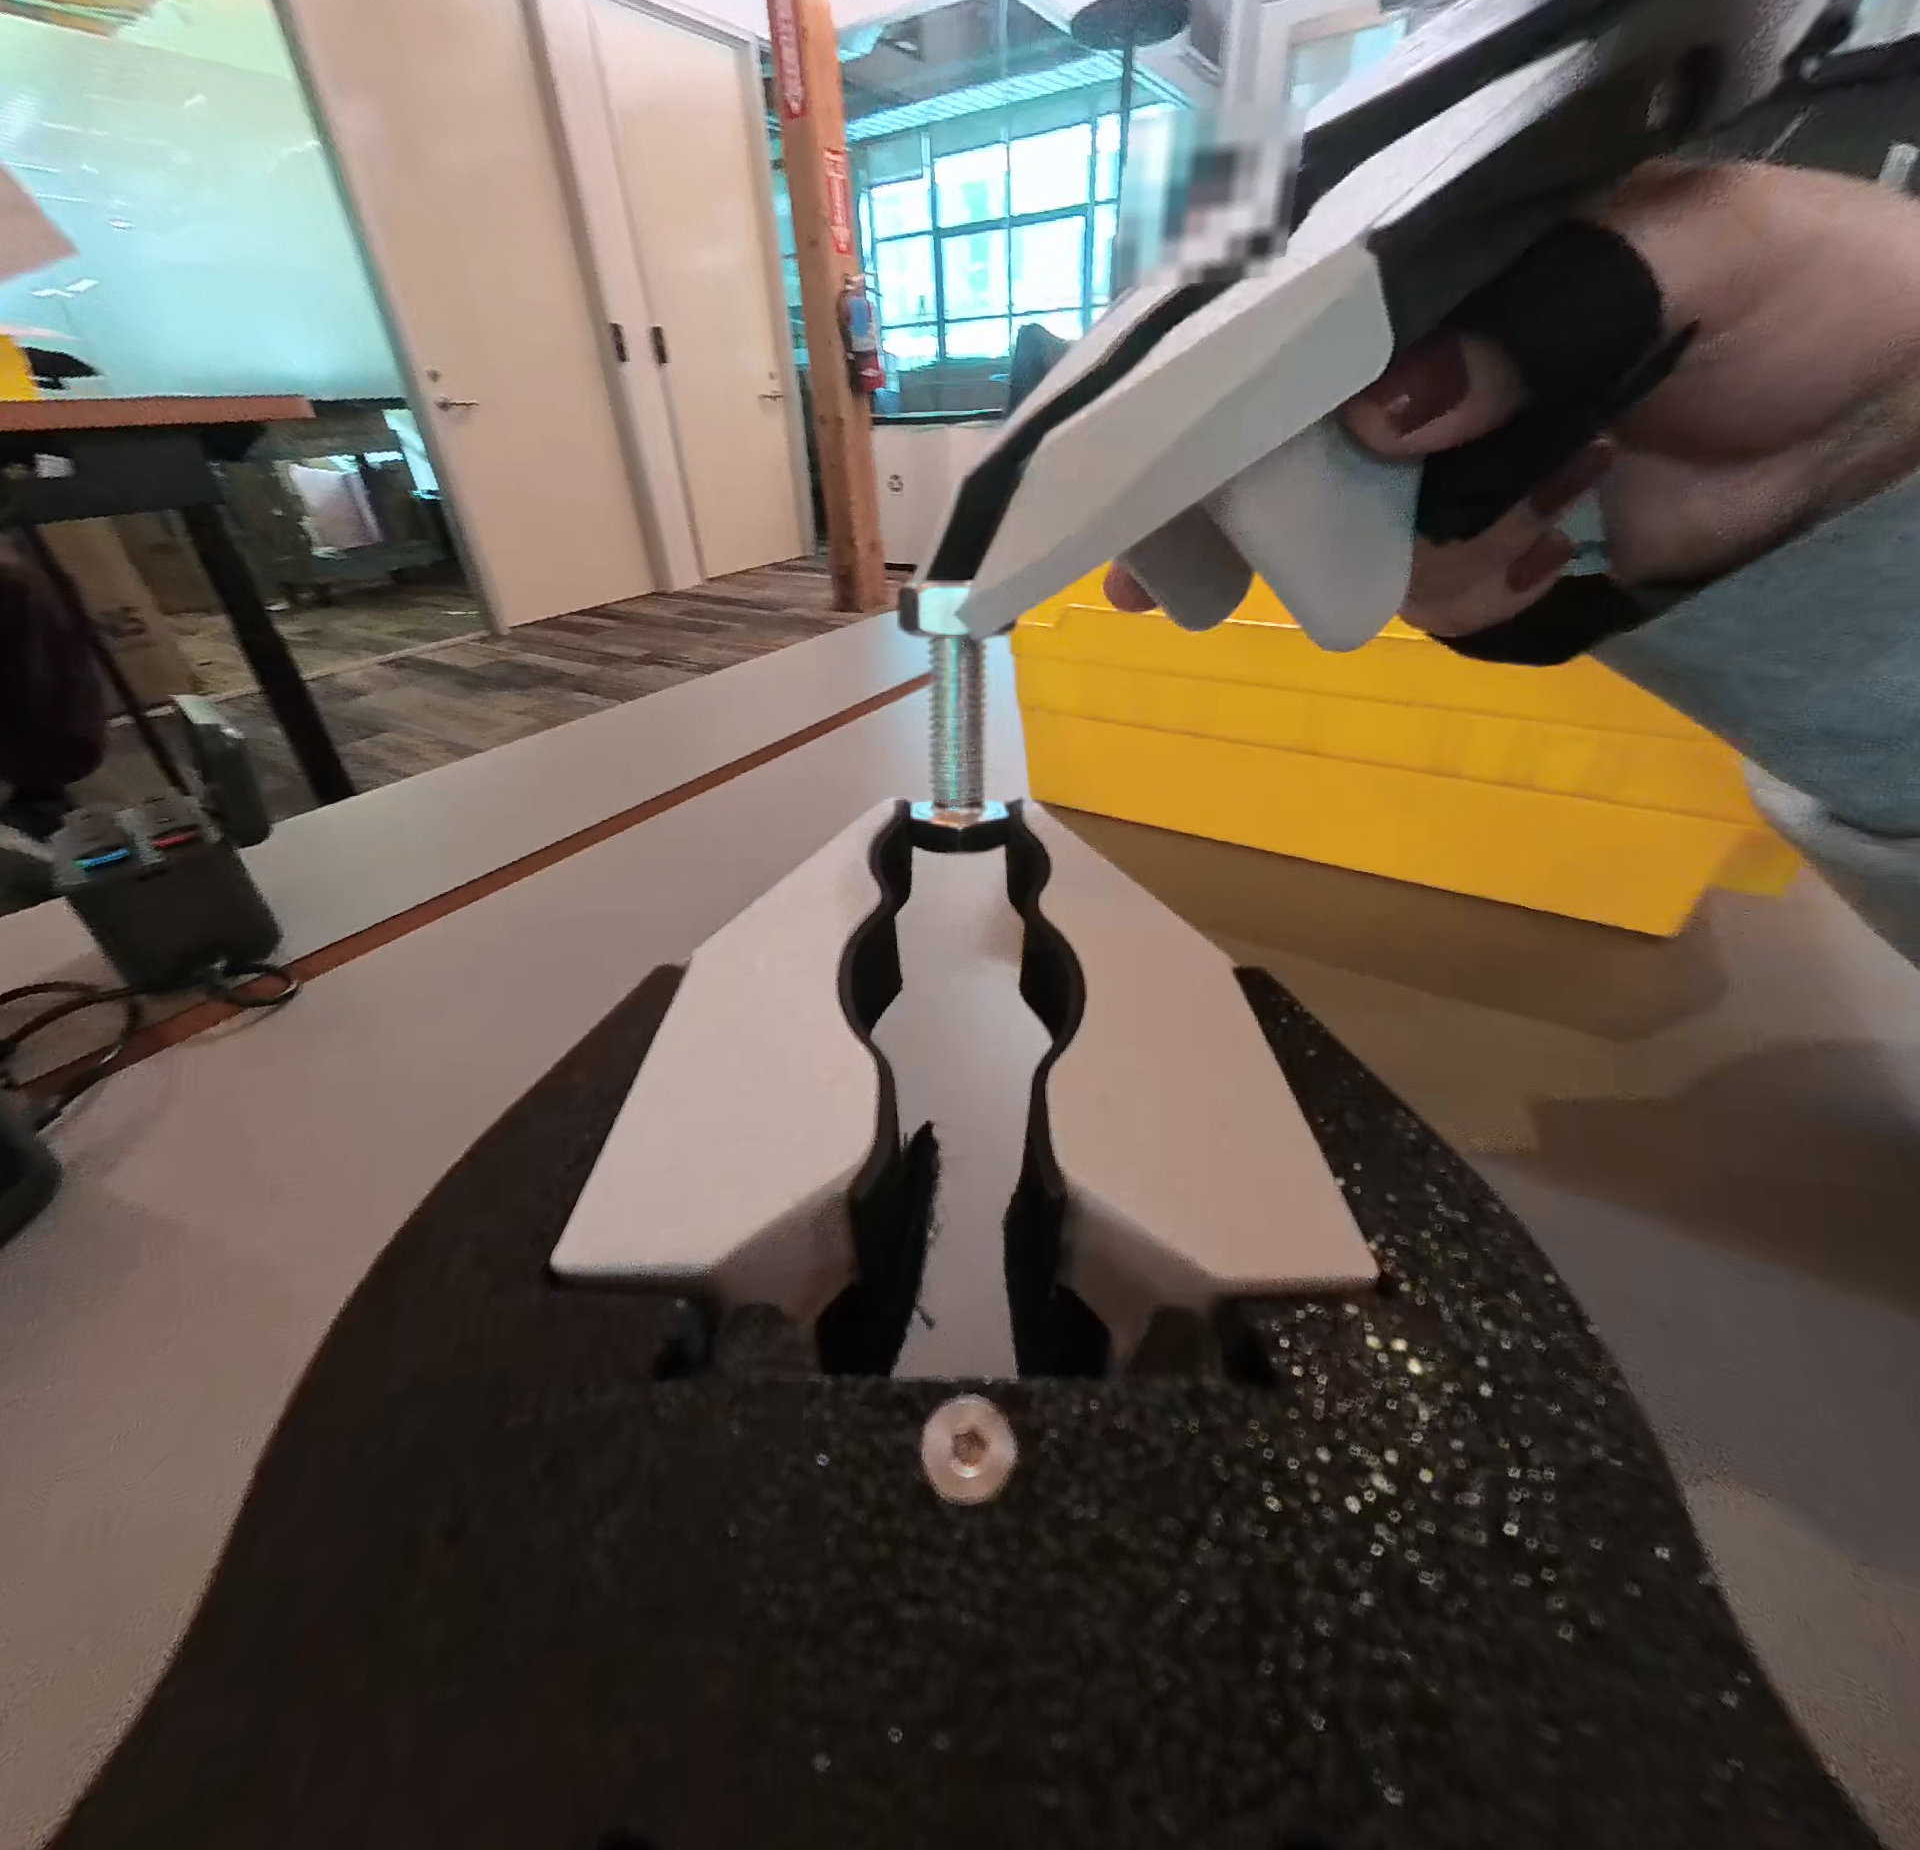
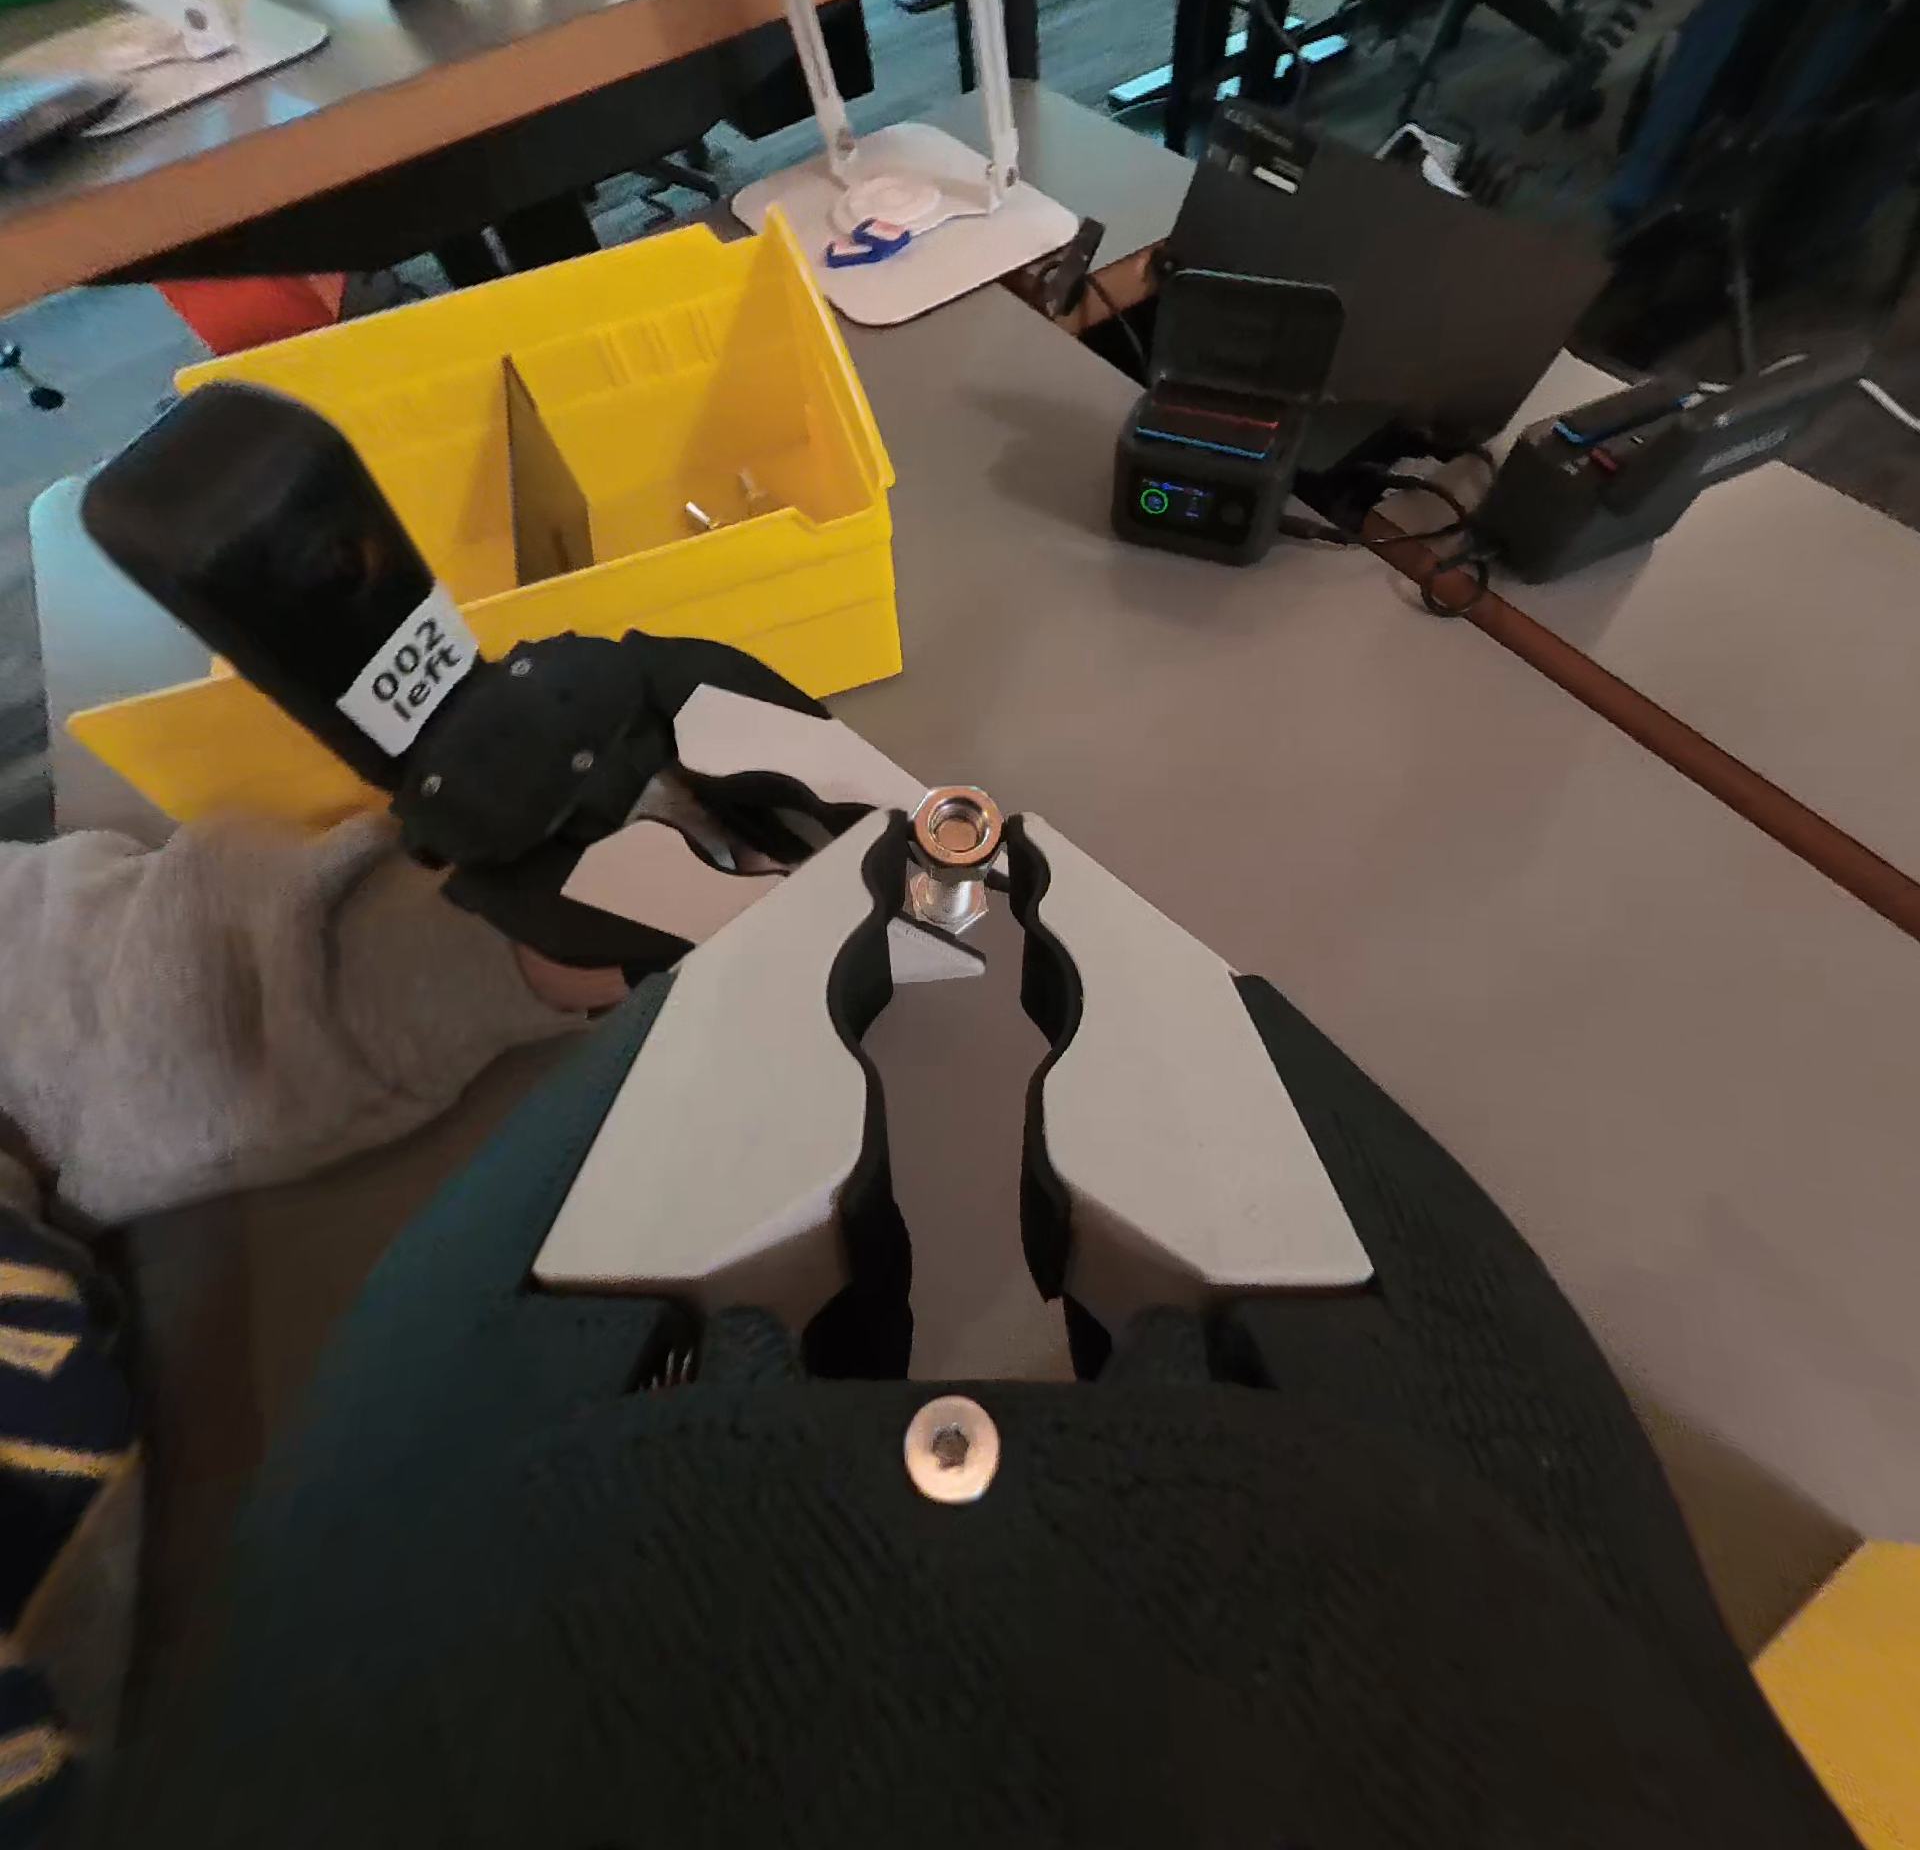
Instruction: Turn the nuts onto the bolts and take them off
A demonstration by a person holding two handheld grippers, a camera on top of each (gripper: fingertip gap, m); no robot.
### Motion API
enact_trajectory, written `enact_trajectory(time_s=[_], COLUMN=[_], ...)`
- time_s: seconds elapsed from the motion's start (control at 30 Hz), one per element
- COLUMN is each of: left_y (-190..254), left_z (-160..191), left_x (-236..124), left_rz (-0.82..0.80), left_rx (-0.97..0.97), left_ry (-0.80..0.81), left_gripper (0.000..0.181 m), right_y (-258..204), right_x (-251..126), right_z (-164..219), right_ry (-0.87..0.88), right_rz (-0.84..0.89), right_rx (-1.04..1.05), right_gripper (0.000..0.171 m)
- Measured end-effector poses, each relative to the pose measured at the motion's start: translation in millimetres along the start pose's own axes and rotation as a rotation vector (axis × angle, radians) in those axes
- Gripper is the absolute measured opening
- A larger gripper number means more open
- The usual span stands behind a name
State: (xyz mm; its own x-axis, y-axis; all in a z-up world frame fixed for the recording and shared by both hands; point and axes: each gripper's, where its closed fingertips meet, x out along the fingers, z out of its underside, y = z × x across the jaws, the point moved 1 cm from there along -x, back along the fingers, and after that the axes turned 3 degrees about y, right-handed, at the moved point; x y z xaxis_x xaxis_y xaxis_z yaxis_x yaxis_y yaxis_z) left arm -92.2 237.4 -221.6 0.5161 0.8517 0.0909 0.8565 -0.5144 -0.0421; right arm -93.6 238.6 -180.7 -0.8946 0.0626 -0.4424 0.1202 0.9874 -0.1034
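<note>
A silver bolt [image 1: 961,725] stands upright above the grey table [image 1: 416,1073]. My left gripper [image 1: 958,821] is shut on the bolt's hex head at the bottom. My right gripper [image 1: 951,605] comes down from the upper right and is shut on a silver nut [image 1: 935,611] at the top end of the thread. In the right wrist view I look down through the nut [image 2: 954,826] held between my right gripper's tips [image 2: 954,834], with the bolt [image 2: 940,896] under it. The left gripper [image 2: 935,922] reaches in from the left there.
A yellow divided bin [image 2: 727,574] stands just behind the grippers and holds loose bolts [image 2: 717,507]; it also shows in the left wrist view [image 1: 1351,761]. Dark charger boxes [image 2: 1205,481] with cables sit at the far right of the table. A white stand base [image 2: 935,231] lies beyond. Only a small space, under 4 cm, lies between the two pairs of fingers.
</note>
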Motion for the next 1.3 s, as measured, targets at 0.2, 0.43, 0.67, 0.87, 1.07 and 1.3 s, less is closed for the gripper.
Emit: enact_trajectory(time_s=[0.2, 0.43, 0.67, 0.87, 1.07, 1.3], left_y=[-3, 0, -10, -30, -35, -36], left_z=[0, 2, 8, 7, 1, 1], left_x=[0, 1, 0, -7, -11, -12], left_rz=[-0.019, -0.009, -0.048, -0.164, -0.200, -0.205], left_rx=[-0.001, 0.013, -0.021, -0.029, -0.015, -0.013], left_ry=[0.001, -0.014, -0.040, -0.024, 0.012, 0.020], left_gripper=[0.016, 0.016, 0.016, 0.016, 0.016, 0.016], right_y=[0, -2, 9, 62, 53, 45], right_x=[2, -1, -2, 0, 8, 19], right_z=[-2, -5, -7, 5, 20, 20], right_ry=[0.001, 0.021, 0.061, 0.559, 0.611, 0.597], right_rz=[0.031, 0.015, 0.054, 0.446, 0.722, 0.674], right_rx=[-0.015, -0.025, -0.038, 0.000, -0.417, -0.487], right_gripper=[0.017, 0.017, 0.017, 0.020, 0.010, 0.007])
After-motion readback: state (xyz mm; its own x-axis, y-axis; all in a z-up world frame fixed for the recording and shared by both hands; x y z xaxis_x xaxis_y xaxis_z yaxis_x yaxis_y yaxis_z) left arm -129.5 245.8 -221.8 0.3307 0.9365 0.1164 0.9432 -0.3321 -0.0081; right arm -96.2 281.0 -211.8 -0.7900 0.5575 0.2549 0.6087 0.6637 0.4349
